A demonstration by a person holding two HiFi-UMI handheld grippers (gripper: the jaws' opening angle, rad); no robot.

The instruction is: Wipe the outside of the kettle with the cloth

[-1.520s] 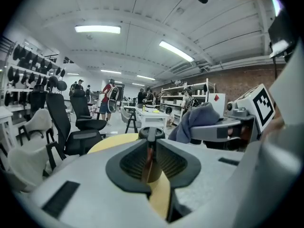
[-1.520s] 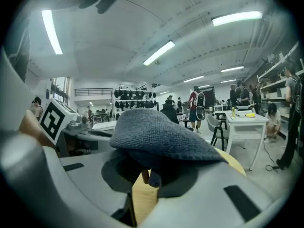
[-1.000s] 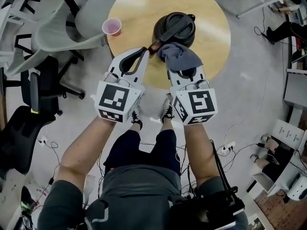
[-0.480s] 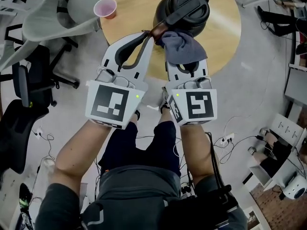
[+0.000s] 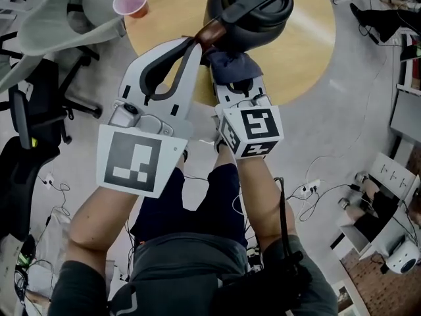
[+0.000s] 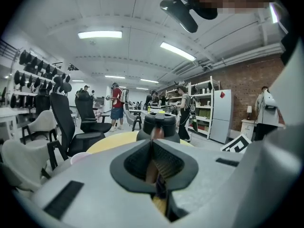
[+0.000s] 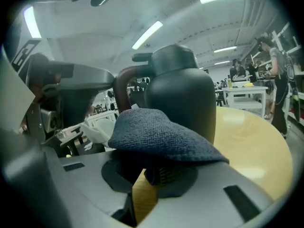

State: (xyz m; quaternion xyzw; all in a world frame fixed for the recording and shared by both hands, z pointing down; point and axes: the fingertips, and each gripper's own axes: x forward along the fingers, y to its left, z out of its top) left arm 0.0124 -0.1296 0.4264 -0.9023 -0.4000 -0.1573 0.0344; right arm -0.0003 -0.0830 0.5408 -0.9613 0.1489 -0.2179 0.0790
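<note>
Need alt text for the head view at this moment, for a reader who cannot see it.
Seen from above, the left tool is shut on the brown handle of a black kettle on a round wooden table. The right tool holds a dark cloth at the kettle's near side. A pink cup stands near the table's left edge.

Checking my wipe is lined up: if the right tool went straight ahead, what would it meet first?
The kettle: its dark side stands straight ahead of the right tool, just beyond the cloth clamped in it. The cloth would likely touch first; the gap is unclear.
</note>
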